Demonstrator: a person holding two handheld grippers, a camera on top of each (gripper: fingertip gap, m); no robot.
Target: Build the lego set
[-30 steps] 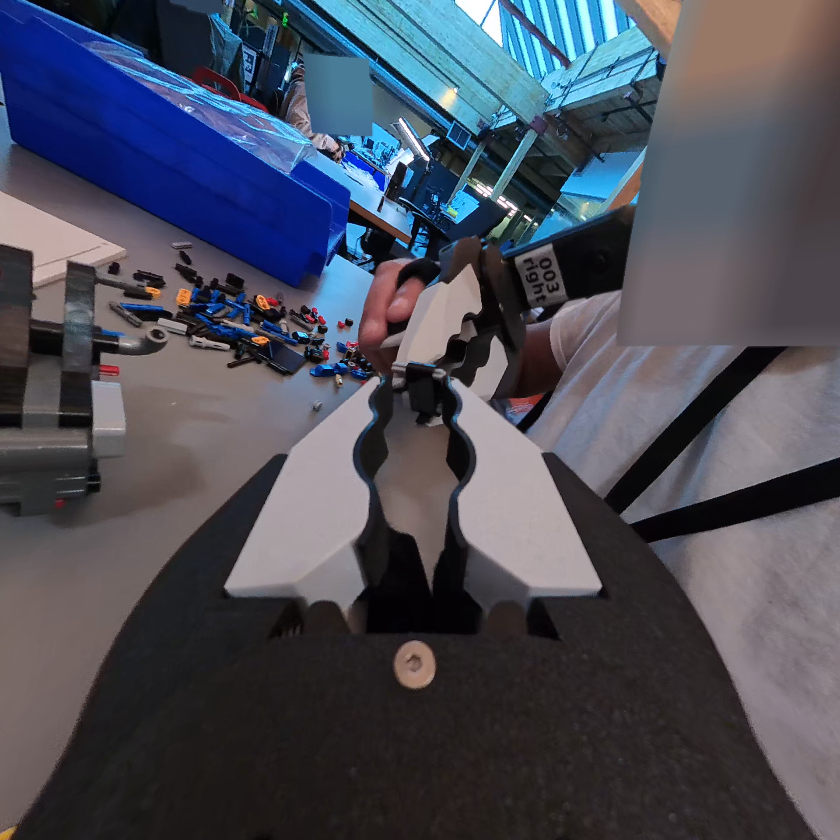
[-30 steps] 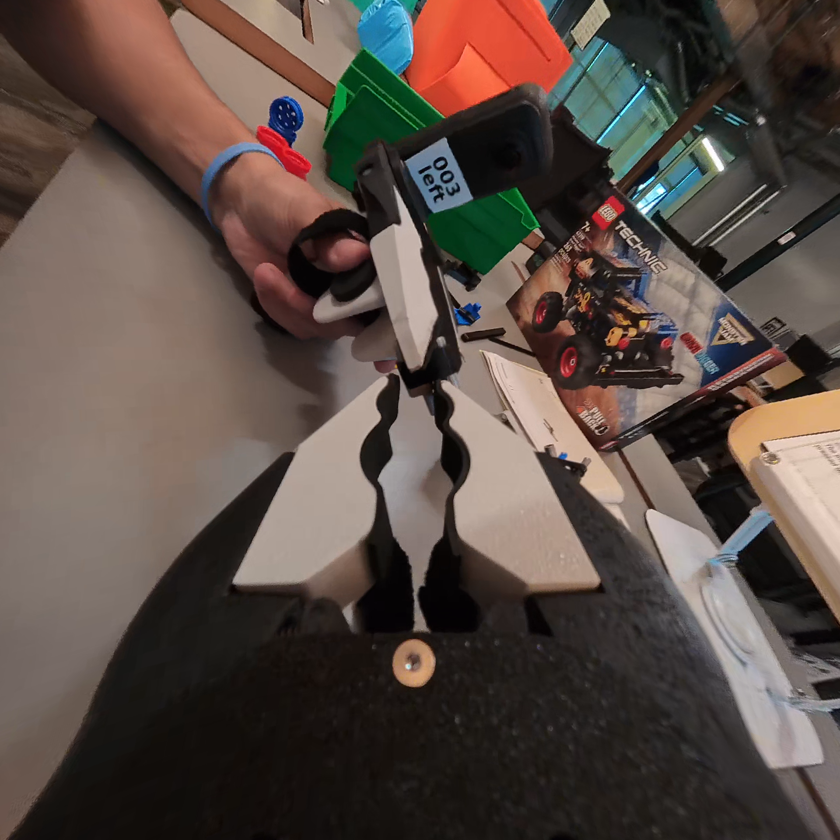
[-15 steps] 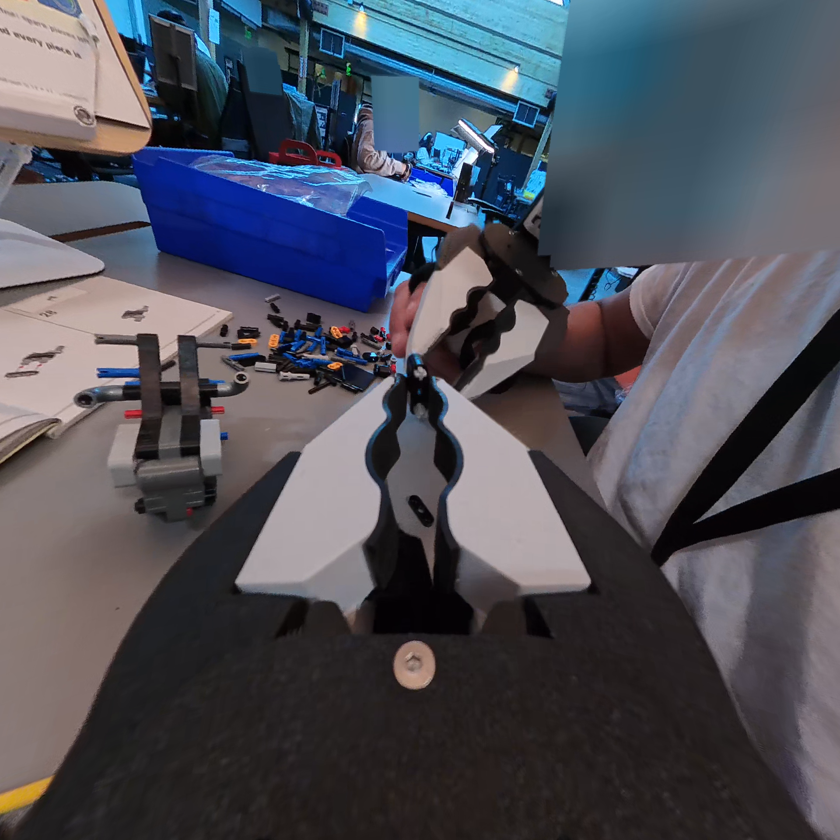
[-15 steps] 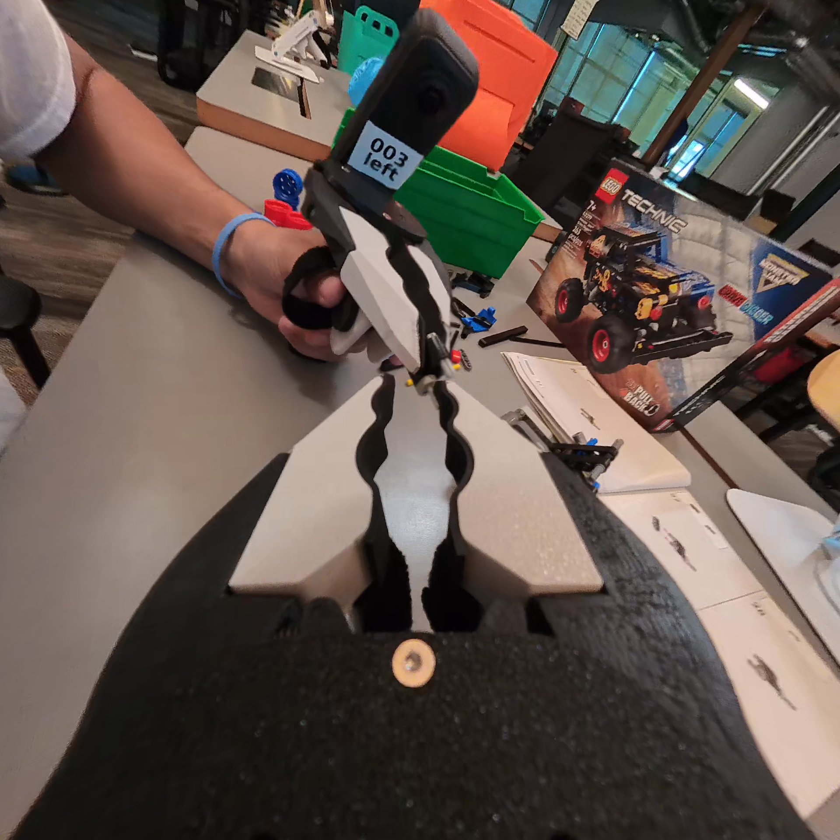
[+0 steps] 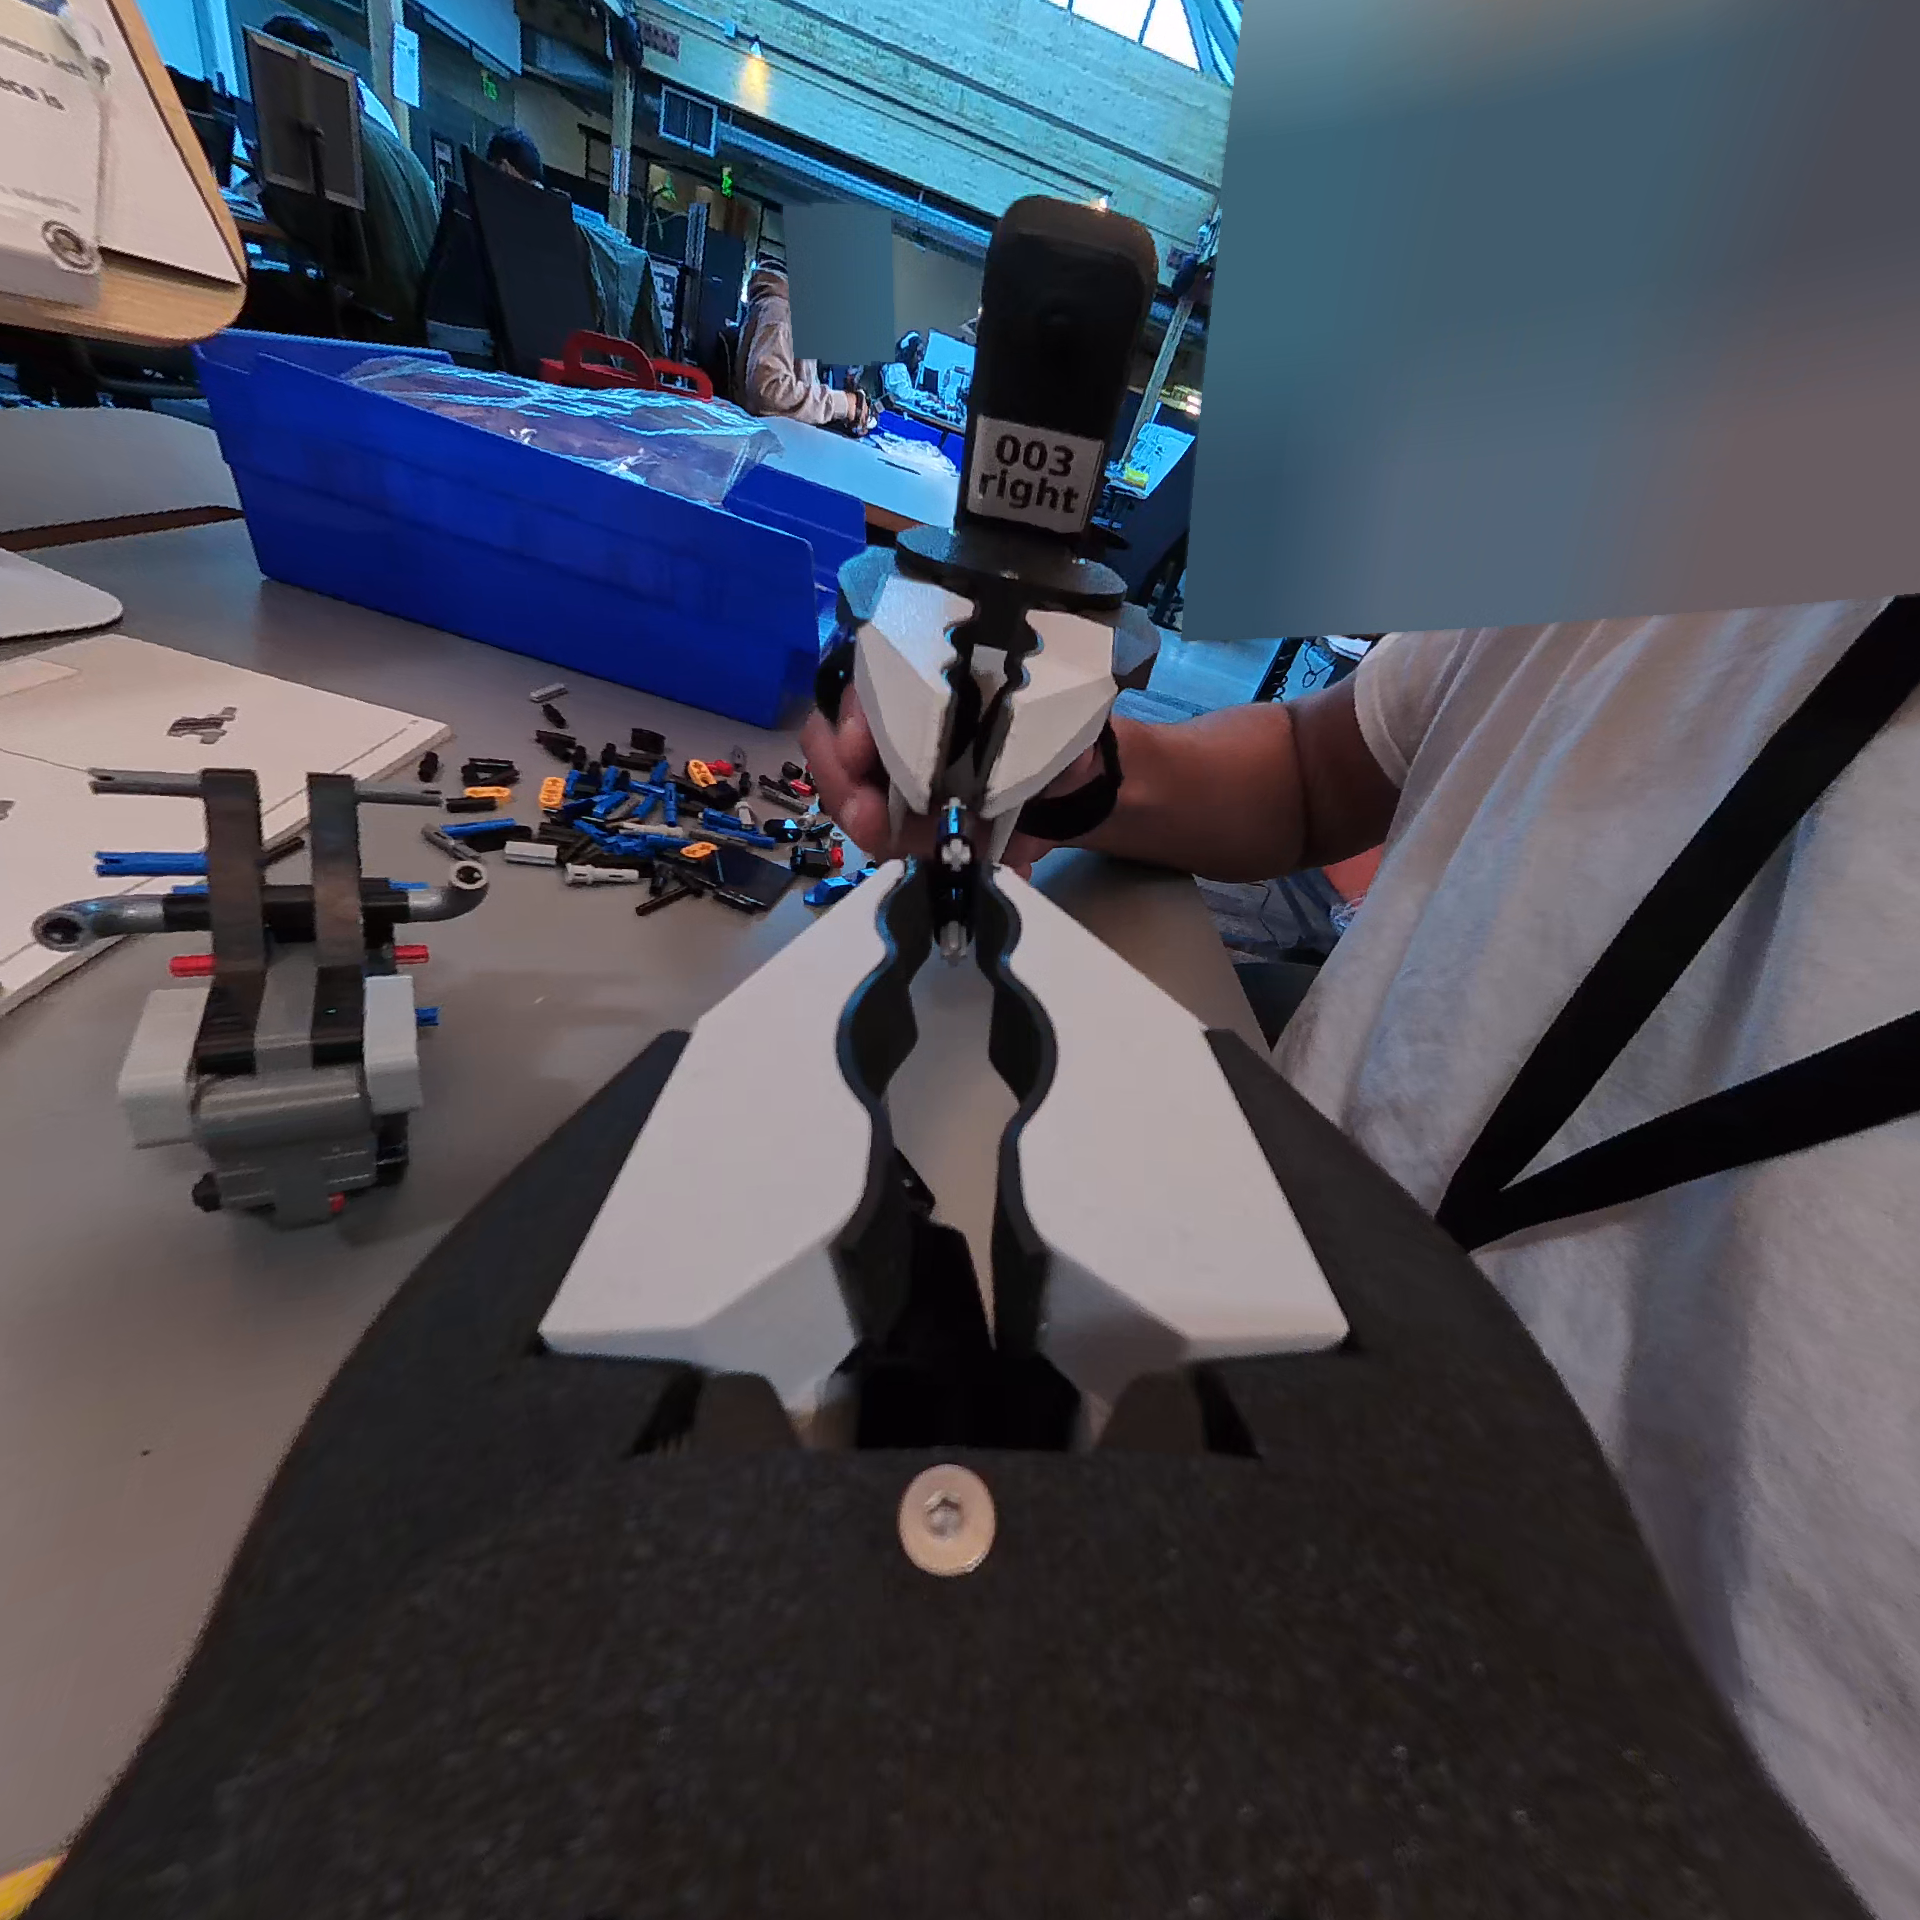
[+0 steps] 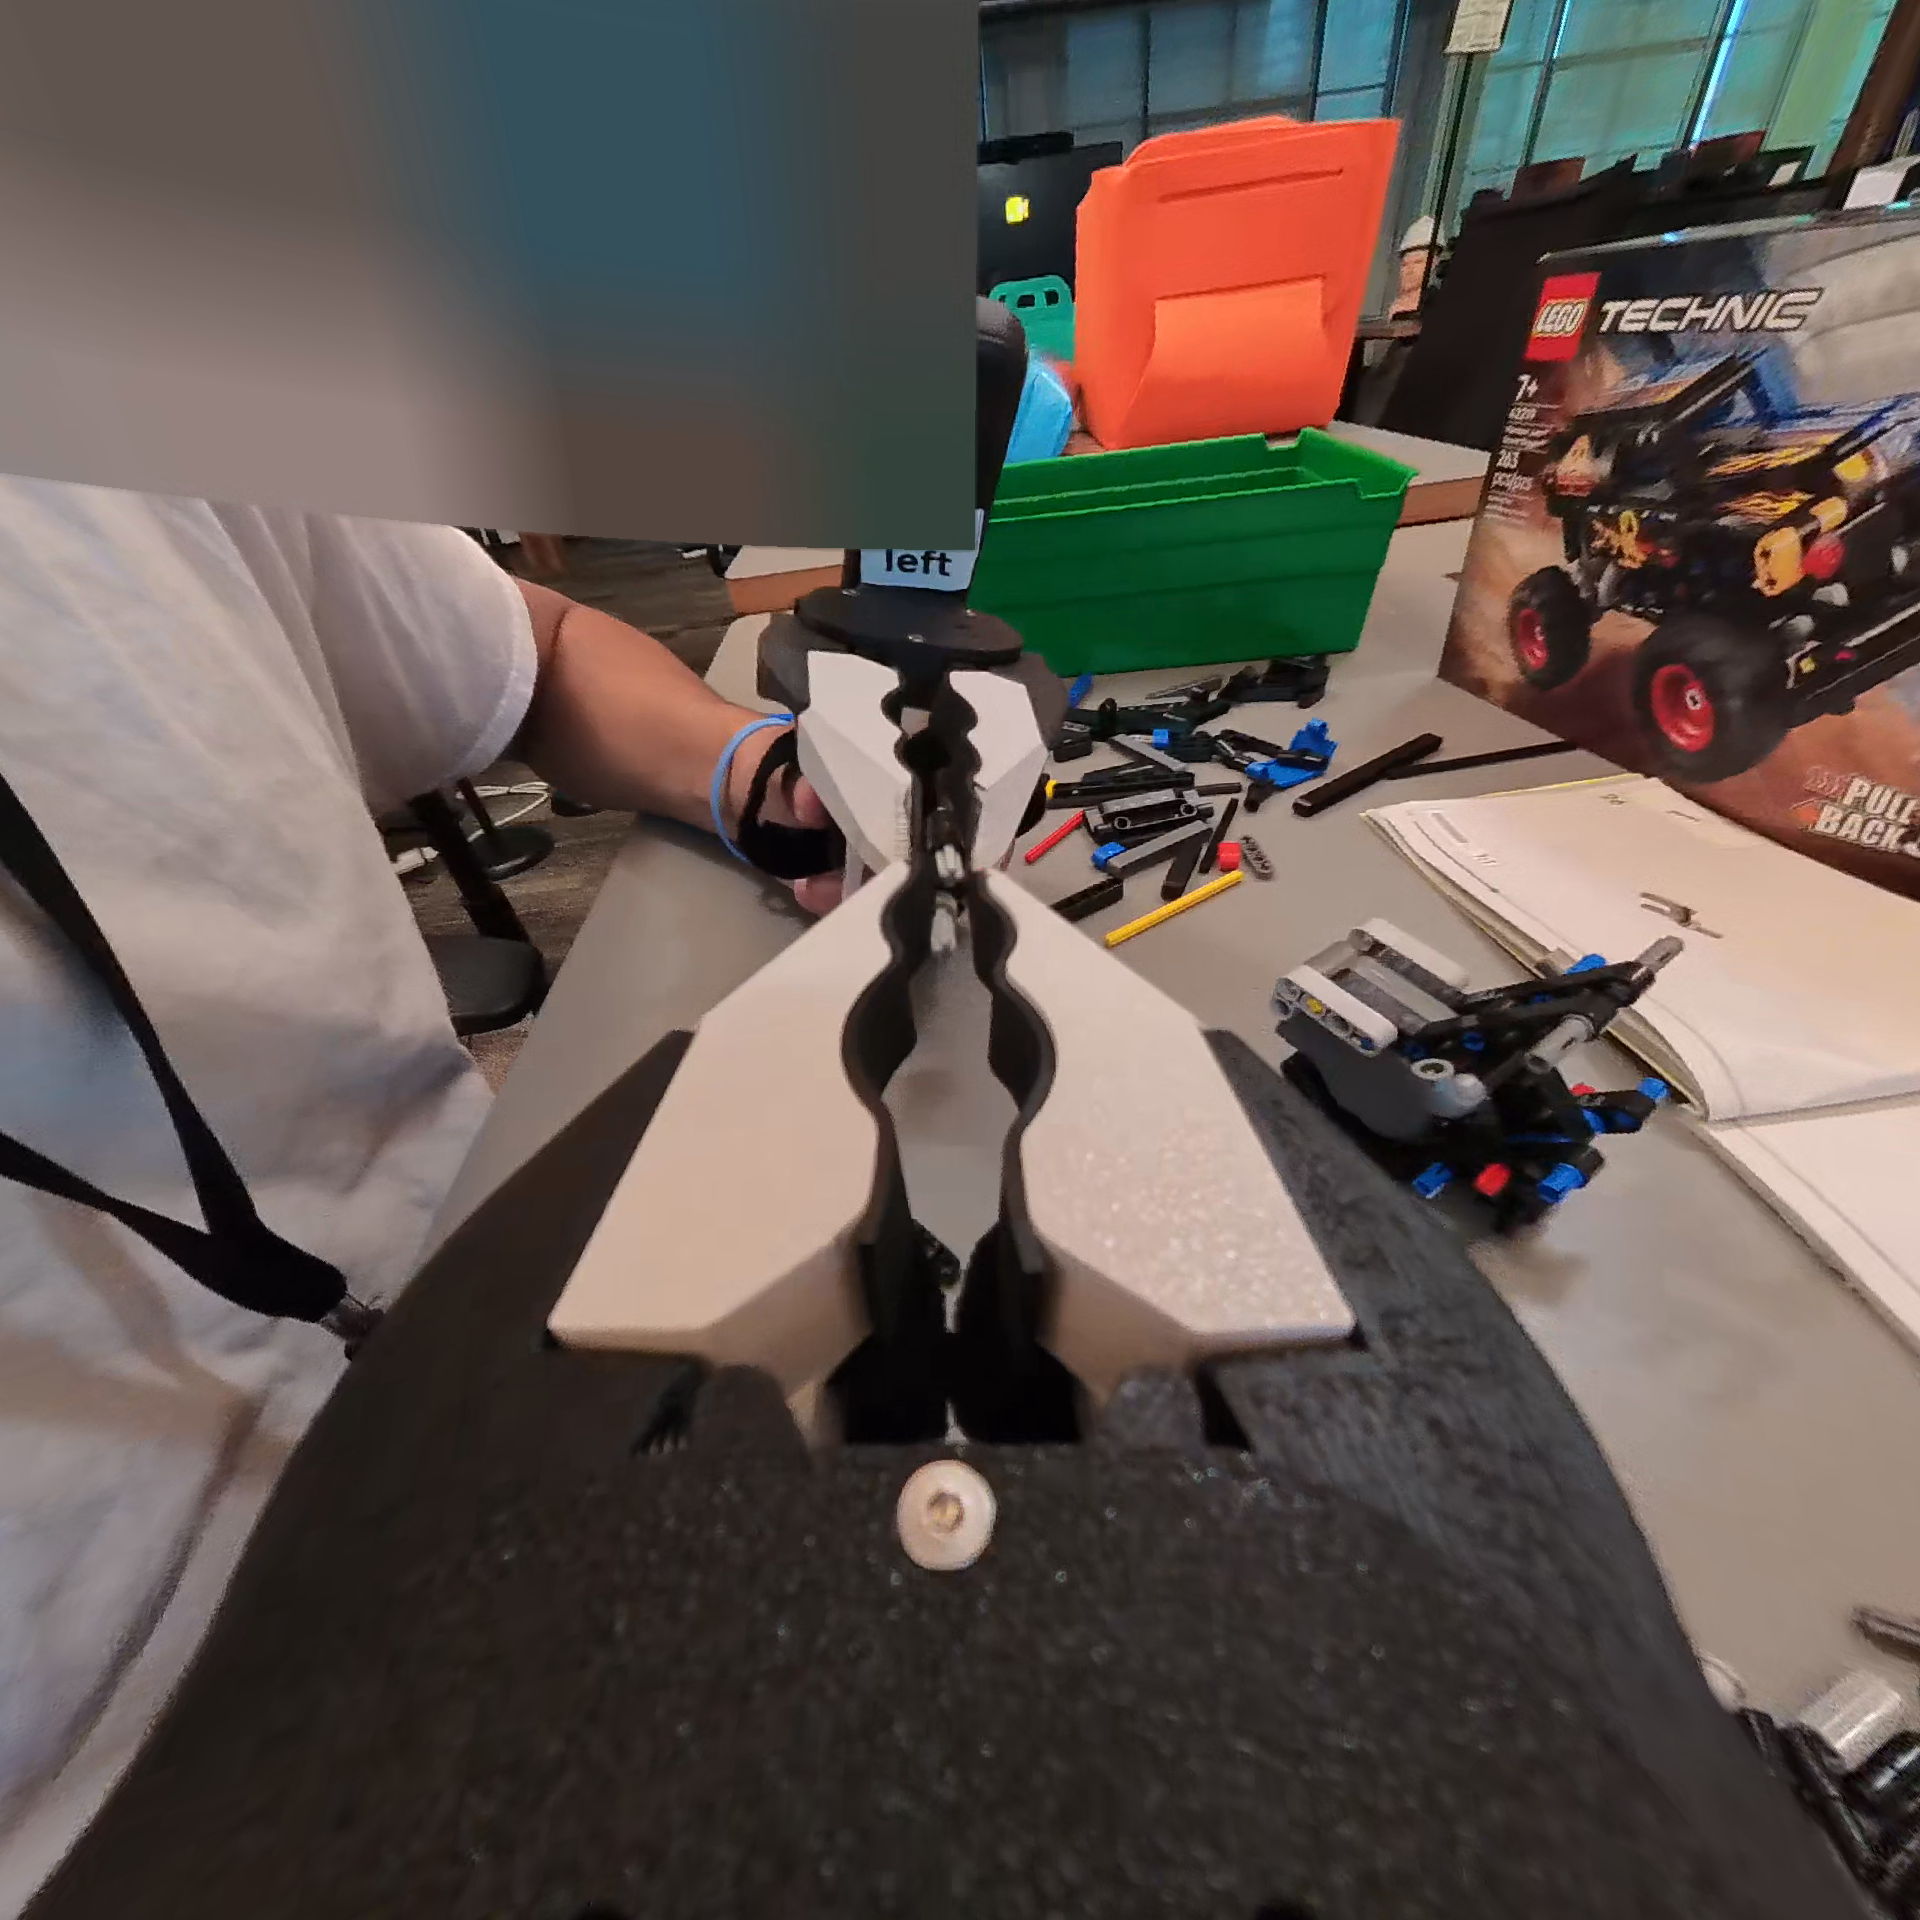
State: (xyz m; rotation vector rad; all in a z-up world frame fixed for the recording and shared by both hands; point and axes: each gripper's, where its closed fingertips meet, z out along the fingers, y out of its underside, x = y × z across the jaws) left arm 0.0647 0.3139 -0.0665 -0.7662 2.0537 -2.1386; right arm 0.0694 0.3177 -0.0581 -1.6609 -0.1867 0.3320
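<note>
My left gripper (image 5: 948,906) and my right gripper (image 6: 945,906) are held above the table edge, facing each other tip to tip. The left one is shut on a small black lego piece (image 5: 938,894). The right gripper, opposite in the left wrist view (image 5: 951,831), is shut on a small grey-and-blue pin (image 5: 951,847). The two parts meet between the tips; how they join is hidden. The pin shows as a grey stub (image 6: 943,925) in the right wrist view, where the left gripper (image 6: 940,847) faces me. A partly built grey-and-black model (image 5: 281,1039) (image 6: 1455,1060) stands on the grey table.
Loose lego pieces (image 5: 644,821) (image 6: 1174,790) lie scattered on the table. An open instruction booklet (image 5: 156,748) (image 6: 1662,914) lies beside the model. A blue bin (image 5: 520,551), a green bin (image 6: 1184,551) and the set's box (image 6: 1714,499) stand behind. The person's torso is close by.
Both grippers have swung and rolled upright, and now face each other level and head-on. They stay tip to tip, each still shut on its small part.
</note>
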